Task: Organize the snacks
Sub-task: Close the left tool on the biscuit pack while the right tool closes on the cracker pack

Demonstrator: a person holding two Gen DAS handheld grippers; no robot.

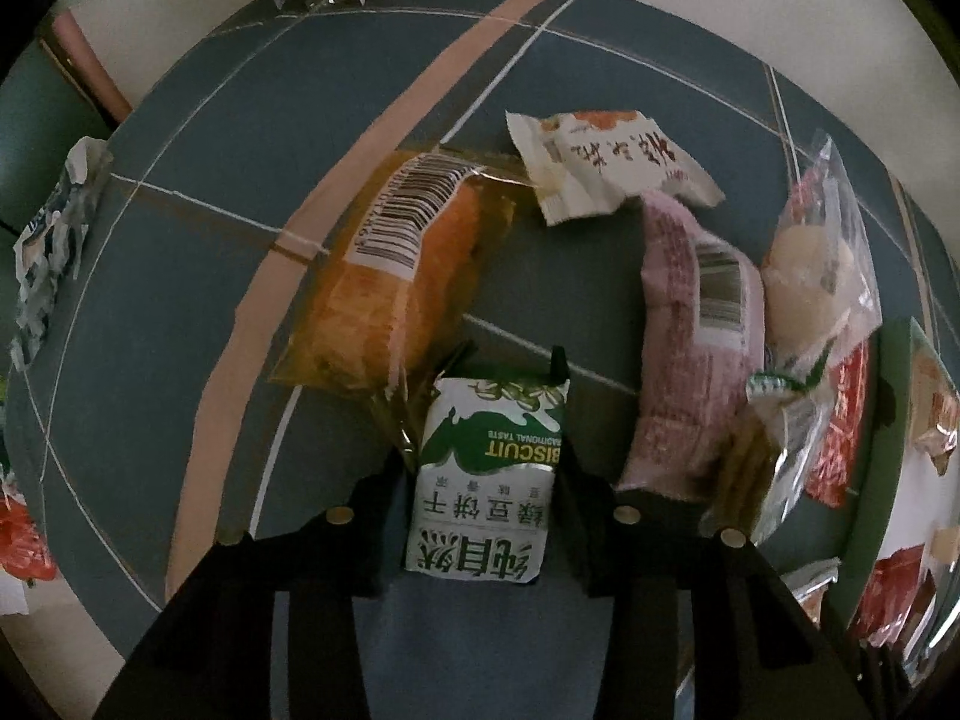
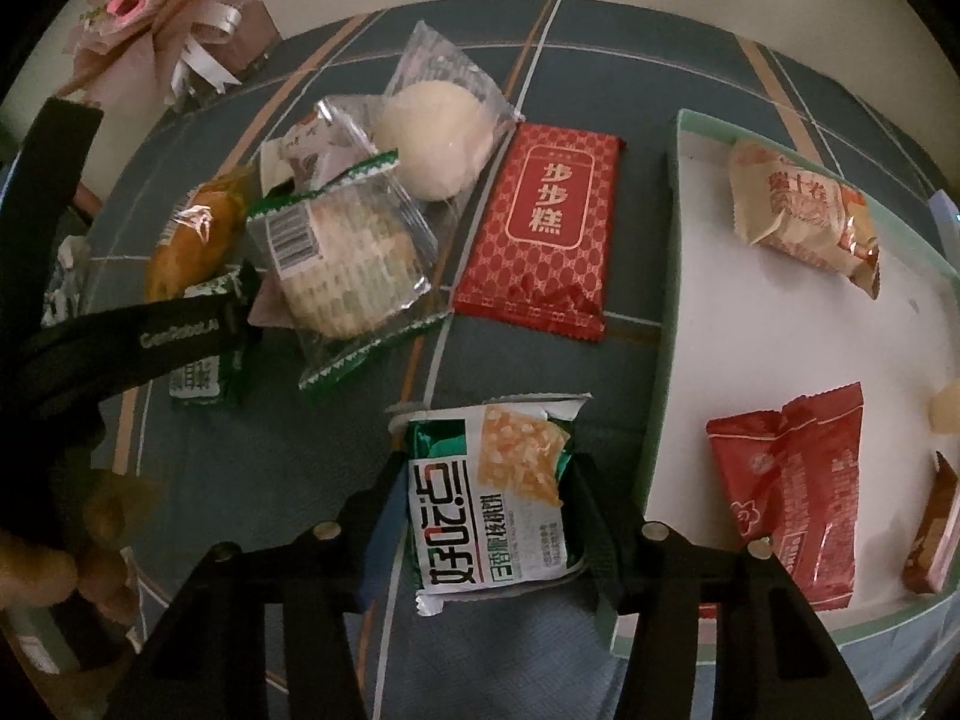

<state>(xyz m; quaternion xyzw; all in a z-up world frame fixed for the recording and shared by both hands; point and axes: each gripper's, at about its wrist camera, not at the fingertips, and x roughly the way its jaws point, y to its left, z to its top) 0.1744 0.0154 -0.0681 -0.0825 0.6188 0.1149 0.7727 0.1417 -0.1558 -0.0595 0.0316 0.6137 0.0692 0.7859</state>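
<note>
My left gripper (image 1: 501, 372) is shut on a green-and-white biscuit packet (image 1: 489, 474), held between its fingers over the blue checked cloth. My right gripper (image 2: 486, 468) is shut on a green-and-white rice cracker packet (image 2: 489, 498), just left of the green-rimmed white tray (image 2: 666, 276). The tray holds a beige packet (image 2: 798, 210) and a red packet (image 2: 792, 498). The left gripper's arm (image 2: 120, 336) and its biscuit packet (image 2: 201, 378) show at the left of the right wrist view.
Loose on the cloth: an orange bread packet (image 1: 396, 276), a white packet (image 1: 606, 162), a pink packet (image 1: 690, 324), a clear mochi packet (image 2: 438, 132), a round green-edged biscuit packet (image 2: 348, 252), a red cake packet (image 2: 546, 228). A bouquet (image 2: 168, 18) stands at the back left.
</note>
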